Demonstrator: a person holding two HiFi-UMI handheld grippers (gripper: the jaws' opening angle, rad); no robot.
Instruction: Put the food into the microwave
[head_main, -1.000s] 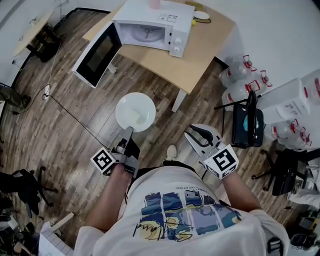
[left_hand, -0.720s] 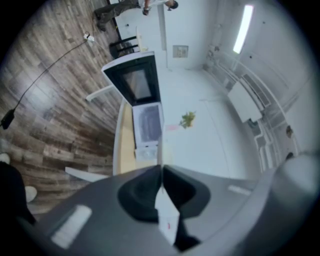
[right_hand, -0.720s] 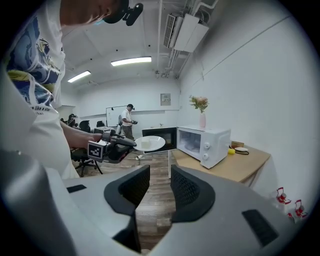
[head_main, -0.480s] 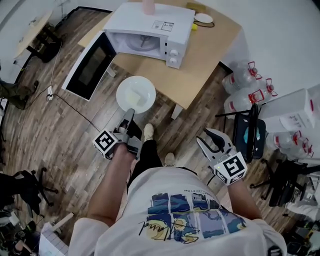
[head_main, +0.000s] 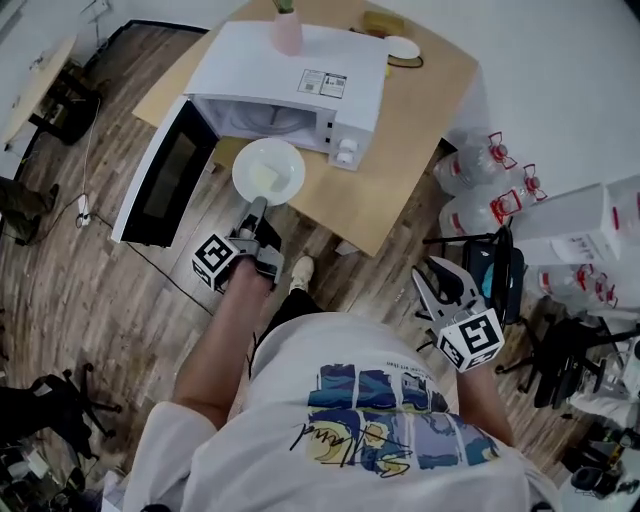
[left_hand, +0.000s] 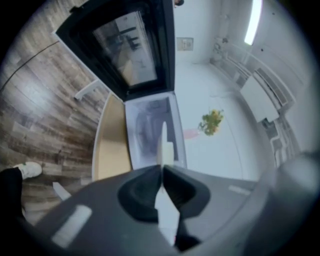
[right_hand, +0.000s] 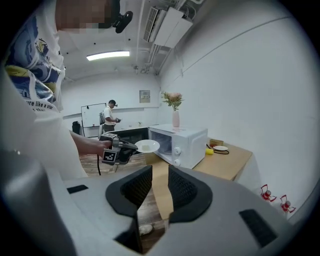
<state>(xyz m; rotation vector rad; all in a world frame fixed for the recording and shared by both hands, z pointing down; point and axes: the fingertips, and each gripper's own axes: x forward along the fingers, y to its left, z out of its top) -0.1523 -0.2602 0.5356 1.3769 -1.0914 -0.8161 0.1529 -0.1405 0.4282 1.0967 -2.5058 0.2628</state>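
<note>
A white plate (head_main: 268, 171) with pale food on it hangs just in front of the white microwave (head_main: 290, 80), over the edge of the wooden table (head_main: 420, 120). My left gripper (head_main: 257, 206) is shut on the plate's near rim. The microwave door (head_main: 165, 185) stands wide open to the left. In the left gripper view the plate (left_hand: 164, 145) shows edge-on before the cavity (left_hand: 147, 122). My right gripper (head_main: 441, 273) hangs apart at the right; its jaws are closing with nothing between them. The right gripper view shows the plate (right_hand: 147, 146) beside the microwave (right_hand: 181, 142).
A pink vase (head_main: 287, 30) stands on the microwave. A small dish (head_main: 403, 47) lies at the table's far end. Water jugs (head_main: 480, 165) and a black chair (head_main: 497, 255) crowd the right. A person (right_hand: 109, 117) stands far back in the room.
The plate in my left gripper has travelled from above the floor to the table edge before the open microwave. My right gripper followed along on the right, and its jaws stand wider apart.
</note>
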